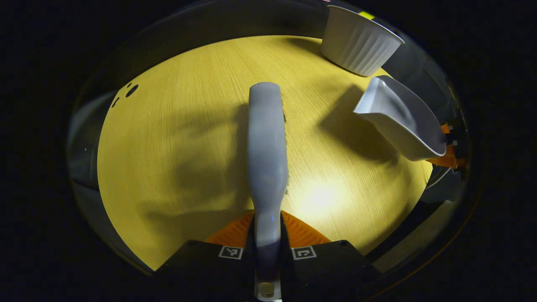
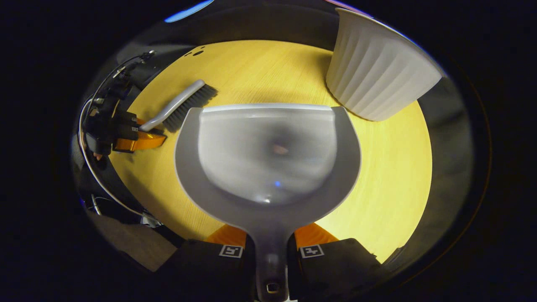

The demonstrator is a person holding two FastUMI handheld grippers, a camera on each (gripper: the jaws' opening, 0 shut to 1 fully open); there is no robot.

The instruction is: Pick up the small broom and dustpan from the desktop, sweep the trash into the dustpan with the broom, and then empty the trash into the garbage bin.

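Observation:
In the left gripper view my left gripper (image 1: pixel 267 239) is shut on the handle of the small grey broom (image 1: pixel 267 151), which points away over the yellow desktop (image 1: pixel 176 138). To the right the grey dustpan (image 1: pixel 402 121) hangs tilted in the air, held by my right gripper (image 1: pixel 451 153). In the right gripper view my right gripper (image 2: pixel 270 247) is shut on the dustpan's handle, and the dustpan (image 2: pixel 268 155) carries a small scrap of trash (image 2: pixel 280 148). The broom (image 2: pixel 180 105) and my left gripper (image 2: pixel 138 140) show at the left. The white ribbed garbage bin (image 2: pixel 377 71) stands just beyond the pan's far right corner.
The garbage bin (image 1: pixel 358 40) stands at the far right of the round desktop. A few small dark holes (image 1: pixel 130 90) mark the desktop's far left edge. Cables (image 2: pixel 94 126) trail from the left gripper beyond the desk's left rim.

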